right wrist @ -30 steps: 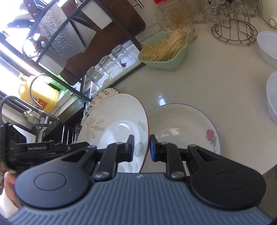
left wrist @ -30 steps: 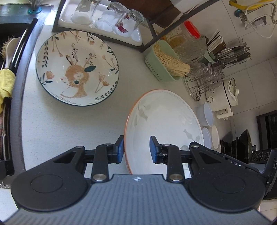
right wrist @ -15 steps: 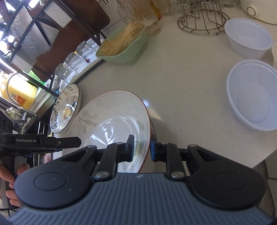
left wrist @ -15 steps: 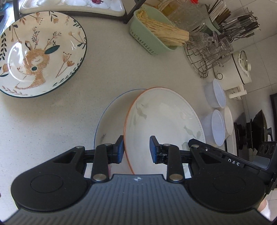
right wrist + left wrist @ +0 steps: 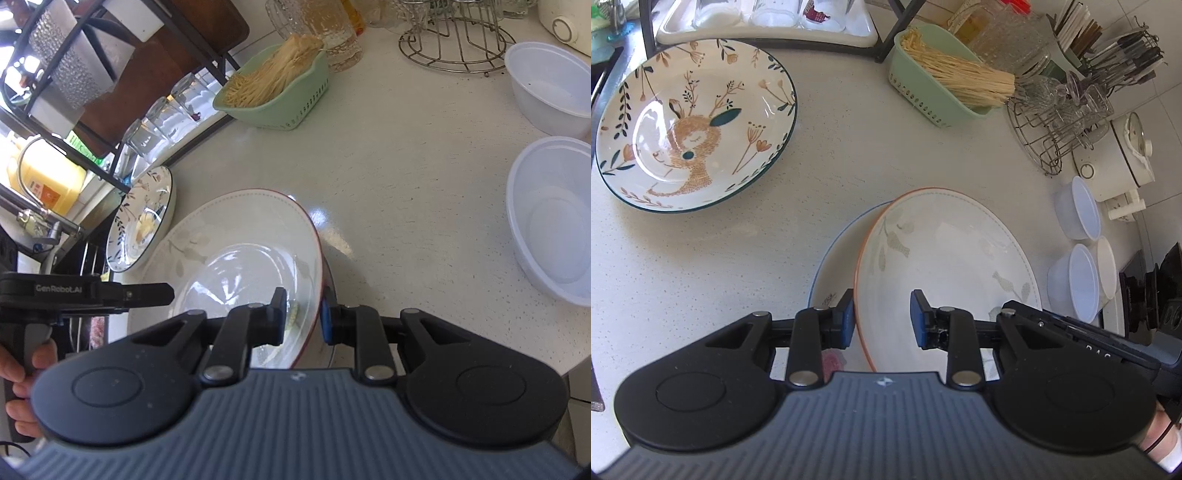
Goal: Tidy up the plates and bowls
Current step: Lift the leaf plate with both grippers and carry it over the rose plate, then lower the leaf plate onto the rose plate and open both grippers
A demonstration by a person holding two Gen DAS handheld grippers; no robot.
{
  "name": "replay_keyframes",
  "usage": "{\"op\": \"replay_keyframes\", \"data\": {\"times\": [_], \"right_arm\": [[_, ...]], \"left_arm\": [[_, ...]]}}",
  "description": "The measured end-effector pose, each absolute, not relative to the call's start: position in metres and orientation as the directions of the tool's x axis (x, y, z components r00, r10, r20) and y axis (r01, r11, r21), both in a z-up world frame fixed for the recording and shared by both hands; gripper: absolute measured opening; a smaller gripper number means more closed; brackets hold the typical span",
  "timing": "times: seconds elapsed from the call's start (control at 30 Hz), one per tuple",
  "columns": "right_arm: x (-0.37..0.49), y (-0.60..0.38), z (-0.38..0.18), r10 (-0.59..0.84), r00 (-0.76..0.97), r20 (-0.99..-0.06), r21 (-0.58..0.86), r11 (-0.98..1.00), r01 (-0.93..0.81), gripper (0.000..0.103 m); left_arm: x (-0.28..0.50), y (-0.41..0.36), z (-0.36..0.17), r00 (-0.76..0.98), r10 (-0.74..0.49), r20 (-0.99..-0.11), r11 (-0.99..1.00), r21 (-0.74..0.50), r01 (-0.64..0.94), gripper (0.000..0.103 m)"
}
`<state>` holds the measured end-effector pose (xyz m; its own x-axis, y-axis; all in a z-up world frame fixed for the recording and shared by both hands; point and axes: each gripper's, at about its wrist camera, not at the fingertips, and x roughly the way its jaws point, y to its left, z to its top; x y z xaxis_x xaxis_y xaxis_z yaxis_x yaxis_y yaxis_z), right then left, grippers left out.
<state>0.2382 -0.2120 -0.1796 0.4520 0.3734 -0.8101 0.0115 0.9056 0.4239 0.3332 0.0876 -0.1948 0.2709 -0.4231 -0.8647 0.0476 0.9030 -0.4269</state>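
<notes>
A white leaf-pattern plate with an orange rim (image 5: 945,266) (image 5: 236,251) is held by both grippers above a blue-rimmed plate (image 5: 834,266) on the counter, overlapping it. My left gripper (image 5: 882,317) is shut on the plate's near rim. My right gripper (image 5: 303,314) is shut on its opposite rim. The blue-rimmed plate shows as a sliver under the held plate in the right wrist view (image 5: 330,291). A deer-pattern plate (image 5: 690,129) (image 5: 140,218) lies at the left by the sink.
Several white plastic bowls (image 5: 1078,280) (image 5: 554,218) sit at the right. A green basket of sticks (image 5: 942,81) (image 5: 277,92), a wire glass rack (image 5: 1063,118), a tray of glasses (image 5: 768,22) and a black shelf frame (image 5: 110,74) line the back.
Both grippers carried the orange-rimmed plate from beside the deer plate to over the blue-rimmed plate and lowered it. Both grips stayed shut.
</notes>
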Motion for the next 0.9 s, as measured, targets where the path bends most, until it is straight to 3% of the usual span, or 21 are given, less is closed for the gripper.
{"op": "replay_keyframes", "data": {"times": [0.9], "right_arm": [[0.249, -0.191, -0.191, 0.341, 0.408, -0.847, 0.374, 0.927, 0.002, 0.023]], "left_arm": [[0.324, 0.102, -0.199, 0.204, -0.412, -0.888, 0.908, -0.418, 0.010, 0.041]]}}
